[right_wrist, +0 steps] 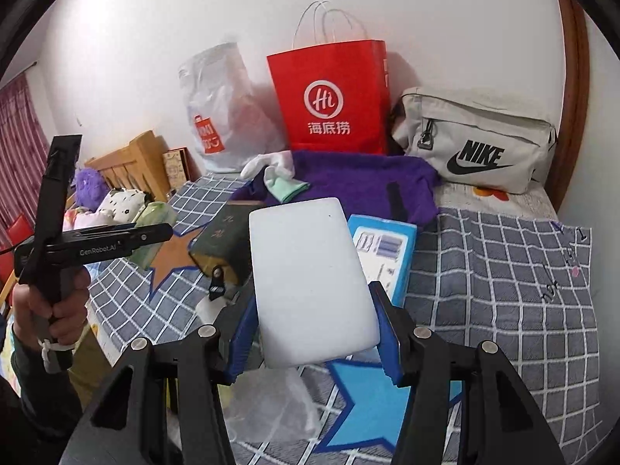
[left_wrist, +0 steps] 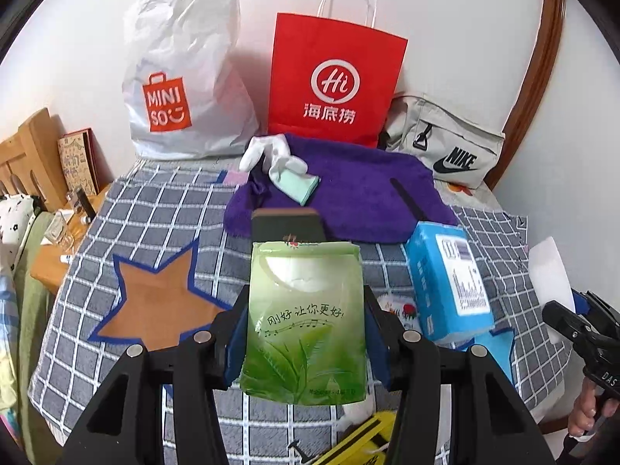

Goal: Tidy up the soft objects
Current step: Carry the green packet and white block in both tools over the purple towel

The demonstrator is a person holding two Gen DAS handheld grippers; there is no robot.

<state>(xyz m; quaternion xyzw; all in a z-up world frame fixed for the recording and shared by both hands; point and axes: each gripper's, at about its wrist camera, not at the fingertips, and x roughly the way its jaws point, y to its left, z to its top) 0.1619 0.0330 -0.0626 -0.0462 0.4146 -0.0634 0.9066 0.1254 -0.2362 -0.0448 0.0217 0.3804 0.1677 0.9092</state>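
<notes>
Grippers both busy: left gripper (left_wrist: 306, 329) clamps one green tissue pack (left_wrist: 304, 321), right gripper (right_wrist: 314, 325) clamps one white foam block (right_wrist: 310, 283). Behind them, one purple fuzzy towel (left_wrist: 360, 193) fronts one red paper bag (left_wrist: 335, 81).

Checked bed (left_wrist: 155, 209), purple towel (left_wrist: 360, 193), bags (left_wrist: 333, 77)

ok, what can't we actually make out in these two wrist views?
- Left wrist view: the dark block behind the green tissue pack is mostly covered by the pack.
- Left wrist view: the yellow item at the bottom is cut off by the gripper body.
- Right wrist view: the white slab hides part of the blue box.
- Both views: what is inside the red paper bag cannot be seen.
</notes>
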